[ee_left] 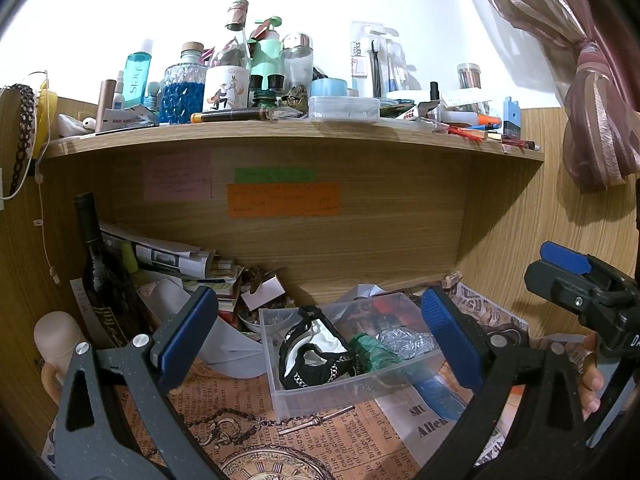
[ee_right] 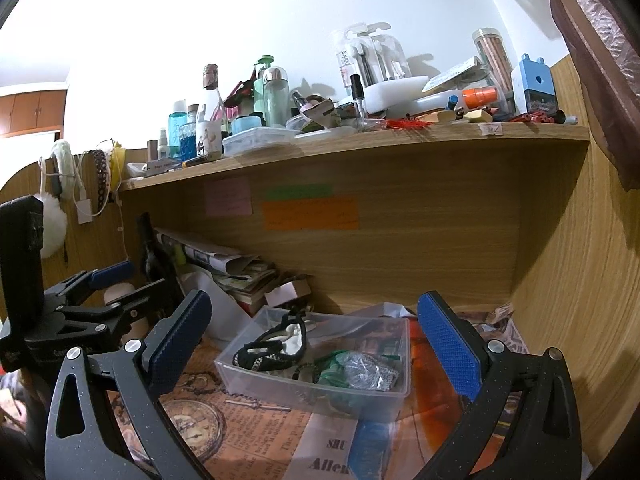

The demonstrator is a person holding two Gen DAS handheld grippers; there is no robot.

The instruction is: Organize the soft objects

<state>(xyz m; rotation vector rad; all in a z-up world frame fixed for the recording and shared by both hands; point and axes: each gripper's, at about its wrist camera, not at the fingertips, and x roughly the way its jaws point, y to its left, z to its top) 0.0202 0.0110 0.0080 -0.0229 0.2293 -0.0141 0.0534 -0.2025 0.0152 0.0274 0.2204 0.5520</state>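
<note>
Both grippers, left gripper (ee_left: 320,336) and right gripper (ee_right: 316,340), gape wide, holding nothing; a careless reach risks shoving the clear plastic bin (ee_right: 320,390) or snagging the black lace band (ee_right: 268,354).

I see clear plastic bin (ee_left: 320,396) on tan newsprint-pattern mat (ee_left: 348,444) with pocket-watch print. Inside: black-and-white fabric piece (ee_left: 312,356), green item (ee_left: 372,354), silvery crinkled item (ee_left: 408,340). Gripper pads (ee_left: 448,336) blue, textured. Pink (ee_left: 177,180), green (ee_left: 274,175), orange (ee_left: 283,200) notes on wood-grain back panel (ee_left: 380,232).
</note>
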